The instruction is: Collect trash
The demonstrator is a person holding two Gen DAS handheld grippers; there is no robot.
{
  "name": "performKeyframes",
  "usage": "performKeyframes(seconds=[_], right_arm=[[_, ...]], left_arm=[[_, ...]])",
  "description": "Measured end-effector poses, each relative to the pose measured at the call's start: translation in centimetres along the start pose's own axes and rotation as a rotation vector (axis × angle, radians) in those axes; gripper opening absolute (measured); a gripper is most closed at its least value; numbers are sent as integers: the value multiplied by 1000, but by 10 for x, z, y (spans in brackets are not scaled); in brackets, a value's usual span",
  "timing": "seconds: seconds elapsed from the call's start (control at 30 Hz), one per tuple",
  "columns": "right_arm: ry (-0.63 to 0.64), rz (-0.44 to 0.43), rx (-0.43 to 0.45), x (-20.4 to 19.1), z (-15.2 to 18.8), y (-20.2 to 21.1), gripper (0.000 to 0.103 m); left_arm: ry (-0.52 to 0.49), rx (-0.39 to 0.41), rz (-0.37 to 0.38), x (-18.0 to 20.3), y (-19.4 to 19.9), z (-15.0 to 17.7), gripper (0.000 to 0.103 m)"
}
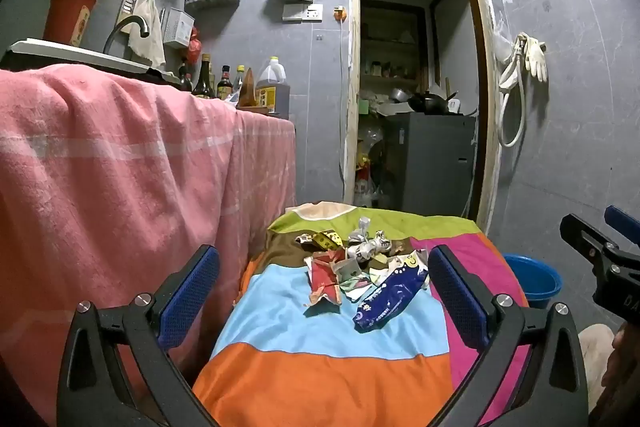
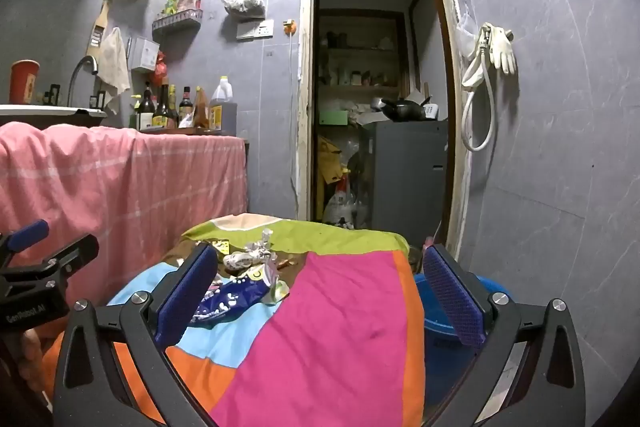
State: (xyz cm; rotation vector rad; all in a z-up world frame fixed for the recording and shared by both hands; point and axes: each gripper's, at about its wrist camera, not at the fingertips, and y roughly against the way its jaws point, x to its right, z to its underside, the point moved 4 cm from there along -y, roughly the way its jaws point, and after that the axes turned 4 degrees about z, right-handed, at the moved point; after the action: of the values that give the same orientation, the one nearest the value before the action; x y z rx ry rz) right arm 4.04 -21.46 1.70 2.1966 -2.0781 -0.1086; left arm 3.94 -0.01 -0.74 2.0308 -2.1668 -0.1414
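Nearest, the left gripper (image 1: 324,291) and right gripper (image 2: 320,291) both hover with jaws spread wide, nothing between them. Below lies a patchwork cloth (image 1: 320,367) of orange, blue, pink and green. On its middle, toward the left, sits the trash pile (image 1: 356,263): crumpled paper and a dark blue wrapper (image 1: 390,301). A blue basin (image 1: 538,277) stands right of the cloth. Farther left, a pink cloth (image 1: 120,167) drapes a counter bearing bottles (image 1: 216,83); beyond, an open doorway (image 1: 412,67).
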Motion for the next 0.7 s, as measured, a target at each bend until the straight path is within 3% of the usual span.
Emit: performKeyframes(seconds=[0.7], right_arm=[[-3,-1,-10,0,1,-2,103]], left_arm=[[0,-5,5,2,-4,4,102]])
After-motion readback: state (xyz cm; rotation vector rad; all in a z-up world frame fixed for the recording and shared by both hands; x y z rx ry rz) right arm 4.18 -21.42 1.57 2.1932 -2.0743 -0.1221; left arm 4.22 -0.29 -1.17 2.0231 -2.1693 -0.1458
